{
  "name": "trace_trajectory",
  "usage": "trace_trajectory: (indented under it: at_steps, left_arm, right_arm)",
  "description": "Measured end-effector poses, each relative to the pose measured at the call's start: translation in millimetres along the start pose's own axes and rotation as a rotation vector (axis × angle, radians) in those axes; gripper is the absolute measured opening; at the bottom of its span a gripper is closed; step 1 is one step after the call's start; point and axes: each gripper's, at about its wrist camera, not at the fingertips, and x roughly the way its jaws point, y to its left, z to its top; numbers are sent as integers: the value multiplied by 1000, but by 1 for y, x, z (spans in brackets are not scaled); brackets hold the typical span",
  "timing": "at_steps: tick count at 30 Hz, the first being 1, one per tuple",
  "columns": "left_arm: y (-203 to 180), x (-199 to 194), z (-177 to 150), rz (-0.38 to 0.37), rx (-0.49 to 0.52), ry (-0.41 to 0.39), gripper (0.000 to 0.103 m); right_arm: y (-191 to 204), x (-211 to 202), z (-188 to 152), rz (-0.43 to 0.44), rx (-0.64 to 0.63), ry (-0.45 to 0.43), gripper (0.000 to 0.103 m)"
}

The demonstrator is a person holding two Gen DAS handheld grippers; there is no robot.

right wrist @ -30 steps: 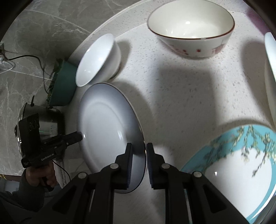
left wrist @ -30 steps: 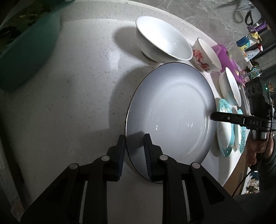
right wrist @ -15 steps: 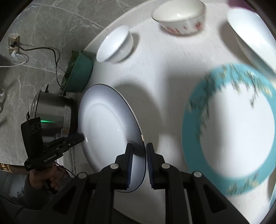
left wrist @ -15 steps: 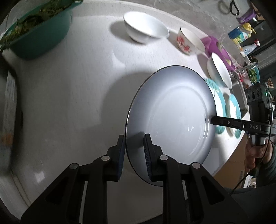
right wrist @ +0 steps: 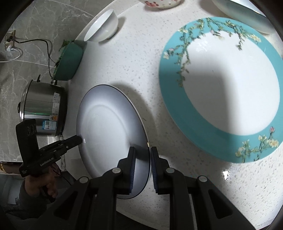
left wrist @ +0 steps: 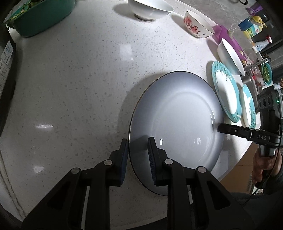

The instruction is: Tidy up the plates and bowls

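A large white plate with a thin dark rim (left wrist: 176, 120) (right wrist: 109, 127) hangs just over the speckled counter, casting a shadow on it. My left gripper (left wrist: 137, 152) is shut on its near-left rim. My right gripper (right wrist: 143, 157) is shut on the opposite rim, and its fingertips (left wrist: 220, 127) show at the plate's right edge in the left wrist view. A teal-rimmed floral plate (right wrist: 221, 85) (left wrist: 226, 90) lies flat just right of the held plate, with a second teal plate (left wrist: 248, 106) beyond it.
At the far side of the counter stand a white bowl (left wrist: 150, 8), a red-flowered bowl (left wrist: 196, 26) and another white bowl (left wrist: 230, 54). A green basin of greens (left wrist: 40, 16) and a steel pot (right wrist: 44, 109) stand on the left. The counter's rounded edge (left wrist: 235, 159) runs near the right hand.
Both grippers have carried the plate together across the counter, away from the bowls. The teal-rimmed plate now fills much of the right wrist view. Both grips look the same.
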Motion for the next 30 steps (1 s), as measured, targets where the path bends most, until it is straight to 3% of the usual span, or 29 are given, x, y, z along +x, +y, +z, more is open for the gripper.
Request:
trace_trajectory:
  at_steps: [7,14,15,17,18,19,21,23,26,30]
  left_arm:
    - [-4,11,11,25,20,-6,21]
    - [-2,14,20,2,-2,-21,23]
    - [-1,11,22,-4,-8,-32,24]
    - [0,-1,33,10,-3,-66,27]
    - [-1,-11,40,9,1,-99,43]
    - [-3,-27,52,-4,15,-159,75]
    - [-13,-49,70,-48,70,-252,103]
    - [-35,-64,93,-145,186,-298,103]
    - [-75,-59,121,-263,343,-235,103]
    - [-114,-16,156,-386,433,-38,103]
  right_arm:
    - [8,3,-1,-85,-52,-19,22]
    - [11,3,-3,-98,-46,-58,25]
    - [9,3,-4,-87,-34,-69,27]
    - [5,-5,-6,-69,9,-110,43]
    - [4,-15,-7,-61,22,-146,62]
    - [5,-32,-11,-54,30,-205,75]
    - [6,-63,-19,-29,30,-308,84]
    - [2,-90,-31,15,54,-398,88]
    - [-28,-132,-66,132,213,-558,93]
    - [-74,-150,-127,270,482,-740,94]
